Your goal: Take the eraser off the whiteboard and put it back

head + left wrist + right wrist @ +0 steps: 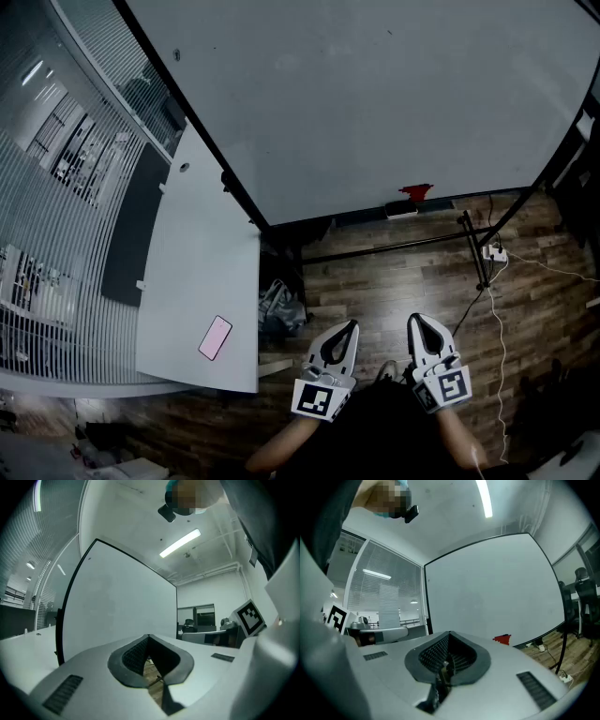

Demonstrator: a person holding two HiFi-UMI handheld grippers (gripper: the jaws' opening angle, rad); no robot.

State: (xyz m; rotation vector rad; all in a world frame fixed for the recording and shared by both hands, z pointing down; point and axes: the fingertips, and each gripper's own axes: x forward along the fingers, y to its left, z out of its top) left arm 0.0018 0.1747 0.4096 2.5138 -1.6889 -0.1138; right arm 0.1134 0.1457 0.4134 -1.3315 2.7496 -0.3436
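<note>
A small red eraser [415,192] sticks to the bottom edge of the large whiteboard [375,94]; in the right gripper view the eraser [502,639] shows just right of the jaws. Both grippers hang low in the head view, well short of the board, above the wooden floor. My left gripper [349,325] is shut with nothing in it, its tips meeting [149,636]. My right gripper [419,322] is likewise shut and empty, and points level at the whiteboard [487,592].
A white desk [202,281] with a pink phone [216,337] stands at the left, by a glass wall with blinds. The board's black stand bar [394,247] crosses the floor, with a socket and cable [494,253] at the right. A bag [278,307] lies beside the desk.
</note>
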